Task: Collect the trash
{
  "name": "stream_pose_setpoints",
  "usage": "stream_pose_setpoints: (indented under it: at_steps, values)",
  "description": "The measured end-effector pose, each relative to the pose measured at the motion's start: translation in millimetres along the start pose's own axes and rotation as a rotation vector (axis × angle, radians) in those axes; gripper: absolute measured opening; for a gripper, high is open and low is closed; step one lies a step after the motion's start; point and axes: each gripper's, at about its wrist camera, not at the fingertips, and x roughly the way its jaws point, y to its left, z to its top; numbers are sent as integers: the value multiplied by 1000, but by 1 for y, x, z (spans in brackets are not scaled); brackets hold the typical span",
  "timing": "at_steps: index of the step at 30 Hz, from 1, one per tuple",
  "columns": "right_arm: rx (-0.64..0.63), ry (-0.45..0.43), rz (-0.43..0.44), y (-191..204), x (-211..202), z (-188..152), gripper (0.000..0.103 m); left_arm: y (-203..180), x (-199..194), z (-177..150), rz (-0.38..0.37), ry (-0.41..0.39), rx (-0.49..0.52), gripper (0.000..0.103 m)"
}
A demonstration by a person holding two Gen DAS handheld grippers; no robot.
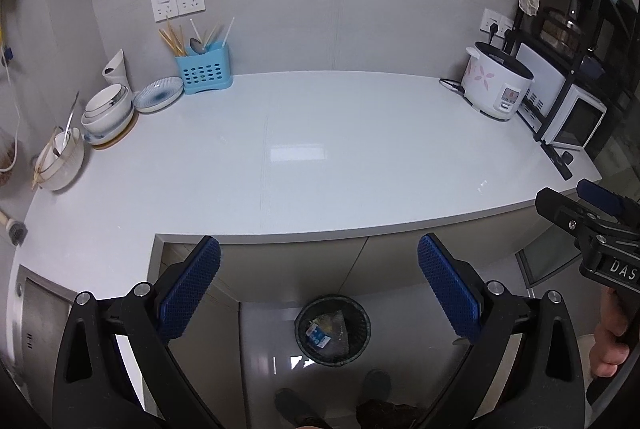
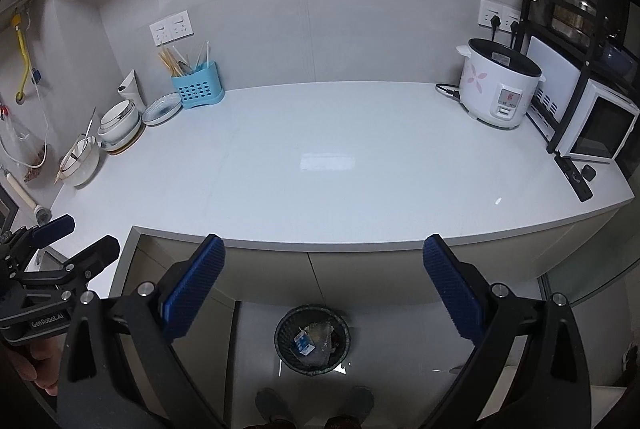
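Both grippers, left (image 1: pixel 319 289) and right (image 2: pixel 323 289), gape empty; binned carton (image 2: pixel 304 344) and wrapper (image 2: pixel 322 339) look light, crushable, best pinched by an edge.

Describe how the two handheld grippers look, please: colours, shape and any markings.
Both the left gripper and the right gripper are black angular frames with silver bolts and blue textured pads on the jaws. White lettering reads "DAS" on the right body, "GenRobot.AI" on the left.

The wide middle of the pale grey stone countertop (image 2: pixel 320 165) lies bare, hemmed by stacked white bowls (image 2: pixel 120 121) at left and a white flowered rice cooker (image 2: pixel 498 89) at right.
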Motion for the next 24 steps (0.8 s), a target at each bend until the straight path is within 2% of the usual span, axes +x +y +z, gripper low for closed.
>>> stream_pose_setpoints:
  at_steps: [24]
  values:
    - [9, 8, 0, -14, 5, 0, 95, -14, 2, 0, -6, 6, 1, 97]
